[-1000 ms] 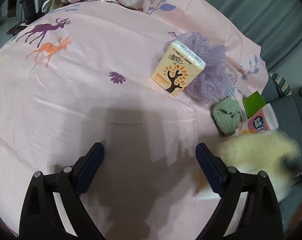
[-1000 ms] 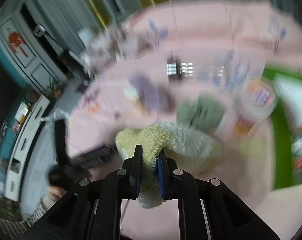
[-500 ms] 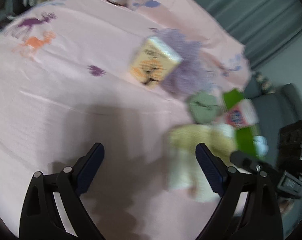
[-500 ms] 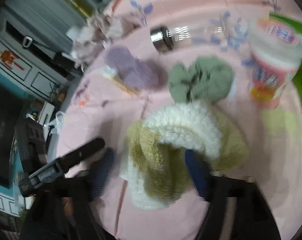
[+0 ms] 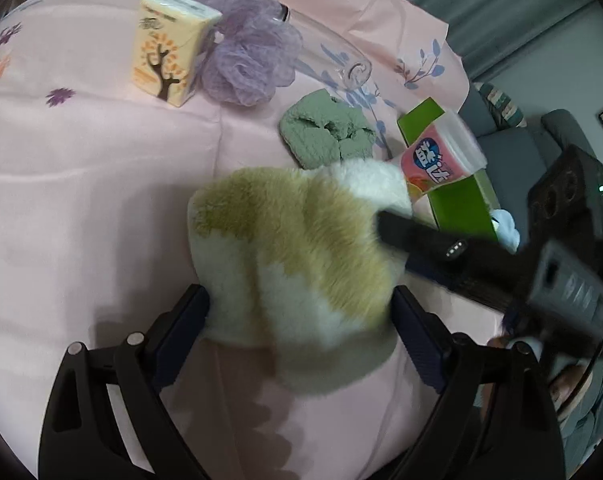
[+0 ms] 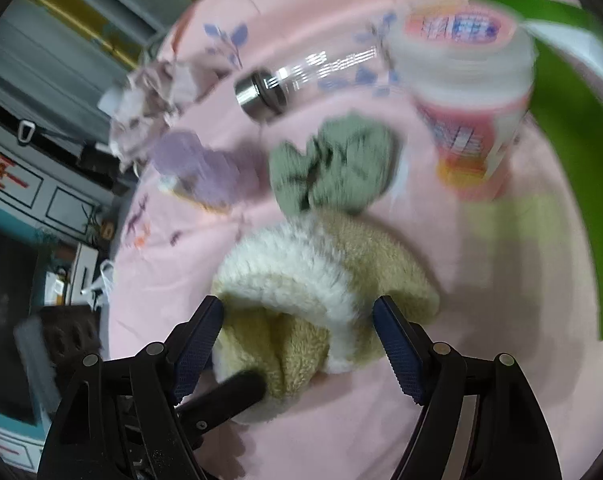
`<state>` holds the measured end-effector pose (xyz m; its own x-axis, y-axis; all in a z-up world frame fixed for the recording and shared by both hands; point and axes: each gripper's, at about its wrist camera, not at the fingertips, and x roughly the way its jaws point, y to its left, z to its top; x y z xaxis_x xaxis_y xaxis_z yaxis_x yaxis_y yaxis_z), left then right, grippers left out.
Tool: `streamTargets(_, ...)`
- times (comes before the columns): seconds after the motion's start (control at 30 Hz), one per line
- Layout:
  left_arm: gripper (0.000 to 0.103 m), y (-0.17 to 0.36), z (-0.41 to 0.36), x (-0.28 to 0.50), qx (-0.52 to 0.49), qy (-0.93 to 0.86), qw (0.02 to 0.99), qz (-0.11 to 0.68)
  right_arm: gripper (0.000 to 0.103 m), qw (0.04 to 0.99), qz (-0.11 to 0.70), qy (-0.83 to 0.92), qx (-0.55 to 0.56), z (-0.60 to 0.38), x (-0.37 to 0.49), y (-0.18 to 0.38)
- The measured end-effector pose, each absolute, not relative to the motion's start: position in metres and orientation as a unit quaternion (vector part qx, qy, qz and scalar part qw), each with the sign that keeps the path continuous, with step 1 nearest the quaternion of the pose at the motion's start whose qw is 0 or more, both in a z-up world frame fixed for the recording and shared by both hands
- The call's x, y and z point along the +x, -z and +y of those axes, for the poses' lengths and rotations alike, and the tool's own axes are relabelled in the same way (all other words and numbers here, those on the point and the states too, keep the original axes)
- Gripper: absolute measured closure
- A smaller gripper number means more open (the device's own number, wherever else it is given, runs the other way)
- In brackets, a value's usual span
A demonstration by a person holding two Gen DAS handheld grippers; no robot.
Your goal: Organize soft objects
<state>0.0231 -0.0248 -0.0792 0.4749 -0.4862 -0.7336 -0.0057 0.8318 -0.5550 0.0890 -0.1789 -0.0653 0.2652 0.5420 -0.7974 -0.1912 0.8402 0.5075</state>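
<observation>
Two hand-held grippers (image 5: 301, 320) (image 6: 297, 340) tilted down — open, straddling fluffy plush (image 5: 289, 248)

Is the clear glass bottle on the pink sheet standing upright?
No, the clear glass bottle lies on its side on the pink sheet, behind the purple bath pouf.

The fluffy hat (image 5: 297, 248) is spread on the bedsheet (image 5: 93, 184), right in the middle of things. Just behind it the knitted cloth (image 5: 327, 132) is bunched up. Further back and to the left, the tissue pack (image 5: 169, 48) is stood upright with the bath pouf (image 5: 245, 60) pressed against its right side. A glass bottle (image 5: 325, 56) is laid flat behind the pouf. Off to the right – beside the hat – a wipes tub (image 5: 441, 156) is leaned on the box (image 5: 465, 196).
</observation>
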Motion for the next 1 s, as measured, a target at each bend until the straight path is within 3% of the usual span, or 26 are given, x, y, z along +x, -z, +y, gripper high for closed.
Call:
streamTargets(0.07,0.025,0.08,-0.024,0.027,-0.248,0.146,0.822,0.491,0.025,0.777,0.558,-0.236,0.172,-0.178,0.09,0.072)
streamTargets(0.1,0.043,0.081,-0.024,0.03,-0.247,0.153,0.82,0.494,0.026,0.779,0.555,-0.235,0.173,-0.18,0.087,0.072)
streamTargets(0.2,0.054,0.083,-0.022,0.033,-0.247,0.157,0.821,0.49,0.049,0.774,0.556,-0.252,0.17,-0.173,0.084,0.074)
streamTargets(0.33,0.068,0.079,-0.025,0.026,-0.241,0.17,0.823,0.485,0.055,0.774,0.548,-0.269,0.166,-0.173,0.078,0.07)
streamTargets(1.0,0.069,0.01,-0.045,-0.002,-0.152,0.15,0.886,0.411,0.056,0.809,0.447,-0.342,0.17,-0.176,0.051,0.006)
